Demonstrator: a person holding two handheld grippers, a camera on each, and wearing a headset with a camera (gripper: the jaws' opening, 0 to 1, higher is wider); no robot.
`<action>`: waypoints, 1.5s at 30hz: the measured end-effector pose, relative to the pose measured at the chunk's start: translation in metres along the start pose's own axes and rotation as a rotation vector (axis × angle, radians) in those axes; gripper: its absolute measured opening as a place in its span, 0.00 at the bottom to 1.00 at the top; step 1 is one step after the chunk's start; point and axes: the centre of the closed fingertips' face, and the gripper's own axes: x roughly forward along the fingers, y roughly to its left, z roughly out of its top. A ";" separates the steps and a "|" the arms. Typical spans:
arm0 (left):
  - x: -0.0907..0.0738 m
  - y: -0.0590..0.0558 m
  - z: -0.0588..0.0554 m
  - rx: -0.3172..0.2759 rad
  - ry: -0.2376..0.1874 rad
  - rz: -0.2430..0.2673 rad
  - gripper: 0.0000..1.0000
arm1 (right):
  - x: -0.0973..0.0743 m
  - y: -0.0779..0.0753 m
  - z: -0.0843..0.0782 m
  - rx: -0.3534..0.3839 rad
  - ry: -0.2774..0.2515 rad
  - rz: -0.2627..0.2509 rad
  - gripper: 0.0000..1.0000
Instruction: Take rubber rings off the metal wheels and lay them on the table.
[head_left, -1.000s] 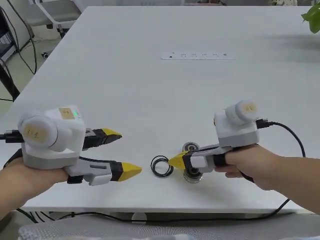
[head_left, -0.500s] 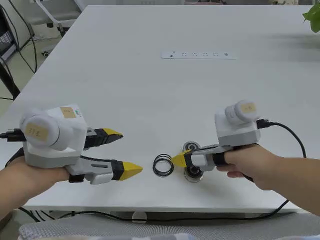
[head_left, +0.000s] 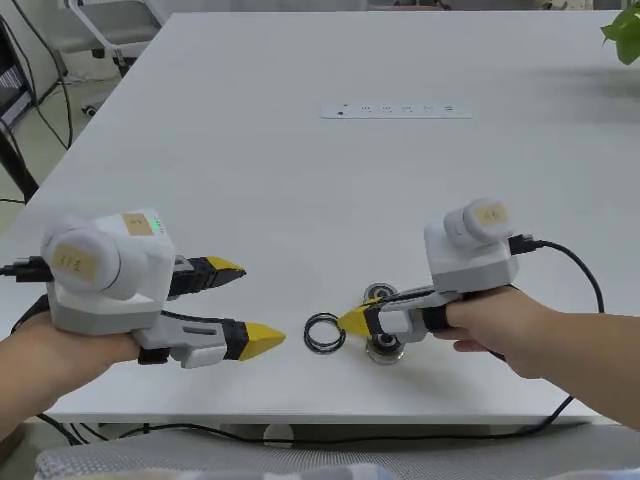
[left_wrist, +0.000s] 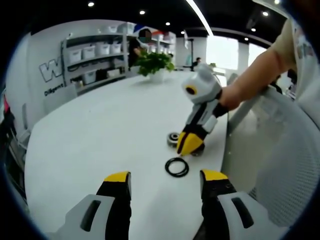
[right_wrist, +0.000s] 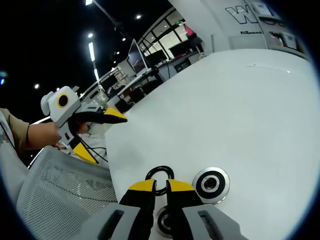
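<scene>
White table (head_left: 300, 180), rubber rings (head_left: 324, 333) just ahead of right tongs (head_left: 352, 320)

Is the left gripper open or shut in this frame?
Open. The left gripper has its yellow-tipped fingers standing well apart, with nothing held between them.

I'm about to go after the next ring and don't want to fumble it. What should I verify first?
1. The removed rubber rings lie flat on the table, apart from the gripper tips: ok.
2. Right gripper is open for a fresh grab: not ok, its jaws are together.
3. Left gripper is open and holds nothing: ok.
4. Both wheels sit beside the right gripper, the far wheel and the near wheel: ok.
5. A ring remains on either wheel: cannot tell.
</scene>
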 end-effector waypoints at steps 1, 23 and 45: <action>0.000 0.000 0.000 0.000 0.000 0.000 0.56 | -0.001 0.001 0.001 0.000 -0.003 0.003 0.06; -0.001 -0.006 0.026 0.021 -0.030 -0.009 0.58 | -0.046 0.009 0.026 -0.107 -0.091 -0.025 0.26; -0.001 -0.015 0.046 0.026 -0.062 -0.020 0.67 | -0.108 0.001 0.020 -0.280 -0.118 -0.141 0.58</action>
